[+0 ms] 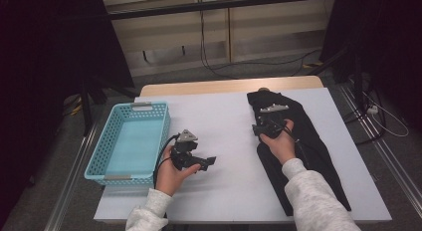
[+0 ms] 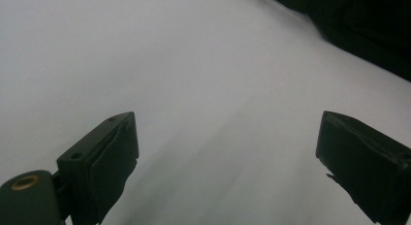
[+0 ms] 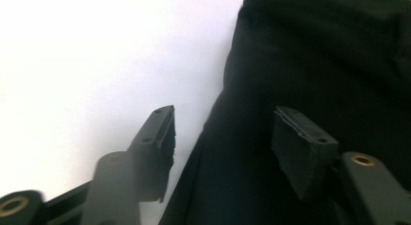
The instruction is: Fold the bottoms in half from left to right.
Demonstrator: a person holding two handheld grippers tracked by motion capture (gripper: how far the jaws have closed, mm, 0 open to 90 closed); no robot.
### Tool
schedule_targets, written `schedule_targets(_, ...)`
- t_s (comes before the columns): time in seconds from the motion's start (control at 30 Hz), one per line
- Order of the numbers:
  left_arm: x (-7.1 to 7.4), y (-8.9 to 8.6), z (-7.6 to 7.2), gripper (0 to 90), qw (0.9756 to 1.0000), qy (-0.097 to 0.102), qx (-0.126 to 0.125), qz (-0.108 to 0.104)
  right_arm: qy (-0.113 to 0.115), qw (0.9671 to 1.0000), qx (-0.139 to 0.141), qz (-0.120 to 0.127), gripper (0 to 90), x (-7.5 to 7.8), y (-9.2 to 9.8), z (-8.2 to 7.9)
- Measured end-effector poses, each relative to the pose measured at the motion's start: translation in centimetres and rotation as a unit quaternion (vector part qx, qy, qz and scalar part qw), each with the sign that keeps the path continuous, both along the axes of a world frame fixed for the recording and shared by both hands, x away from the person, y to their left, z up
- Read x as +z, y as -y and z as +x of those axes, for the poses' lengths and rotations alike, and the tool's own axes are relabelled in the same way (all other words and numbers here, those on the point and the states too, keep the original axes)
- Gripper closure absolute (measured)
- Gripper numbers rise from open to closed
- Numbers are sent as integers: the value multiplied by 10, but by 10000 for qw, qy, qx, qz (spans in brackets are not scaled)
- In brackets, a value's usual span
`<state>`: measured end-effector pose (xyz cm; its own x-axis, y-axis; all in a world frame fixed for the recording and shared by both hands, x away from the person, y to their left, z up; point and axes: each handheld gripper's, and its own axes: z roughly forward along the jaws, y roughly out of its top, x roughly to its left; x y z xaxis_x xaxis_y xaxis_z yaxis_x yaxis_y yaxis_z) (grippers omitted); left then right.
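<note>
A long black garment (image 1: 318,156) lies stretched along the right side of the white tabletop (image 1: 219,121). My right gripper (image 1: 266,122) is down at the garment's left edge near its far end. In the right gripper view the jaws (image 3: 223,137) stand partly apart and straddle that edge of the garment (image 3: 315,65), one fingertip (image 3: 157,133) over the white surface and the other over the cloth, with no clear pinch. My left gripper (image 1: 205,164) rests near the table's middle left, open wide (image 2: 228,152) over bare white surface, with a corner of the garment (image 2: 358,26) far off.
A light blue perforated basket (image 1: 97,159) sits at the table's left edge, with nothing seen inside it. Beyond the far edge are floor cables (image 1: 224,66) and dark stands. White table surface lies between the two grippers.
</note>
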<state>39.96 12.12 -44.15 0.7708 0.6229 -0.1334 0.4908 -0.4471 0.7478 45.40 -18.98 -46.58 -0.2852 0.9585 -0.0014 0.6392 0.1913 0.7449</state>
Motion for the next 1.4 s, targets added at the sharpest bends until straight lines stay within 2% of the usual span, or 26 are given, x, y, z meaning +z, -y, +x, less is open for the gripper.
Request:
schedule_targets(0.17,0,-1,0,85,10000,-13,11,10,148,9997,-117,-157,607,-3,-1,2)
schedule_targets(0.3,0,-3,-1,87,10000,-2,40,3,158,9995,-213,-148,731,-3,2,2)
schedule_targets(0.43,0,-4,0,90,10000,-9,65,-16,142,9997,-149,-110,841,-2,7,3)
schedule_targets(0.53,-1,-4,1,91,10000,-29,71,-23,116,9998,-145,66,857,-2,12,4)
schedule_targets(0.7,-1,-5,1,92,10000,-34,50,31,104,9998,-12,170,864,-1,10,3)
schedule_targets(0.9,-2,-5,1,92,9999,-24,93,35,110,9990,380,222,865,2,-4,-3)
schedule_targets(1.07,0,-7,2,93,9999,-44,104,93,97,9965,779,305,866,3,-22,-10)
schedule_targets(1.27,0,-8,2,92,9999,-23,126,53,56,9895,1395,370,865,2,-46,-18)
schedule_targets(1.4,3,-8,2,93,9995,-13,314,-27,14,9837,1755,393,865,2,-65,-26)
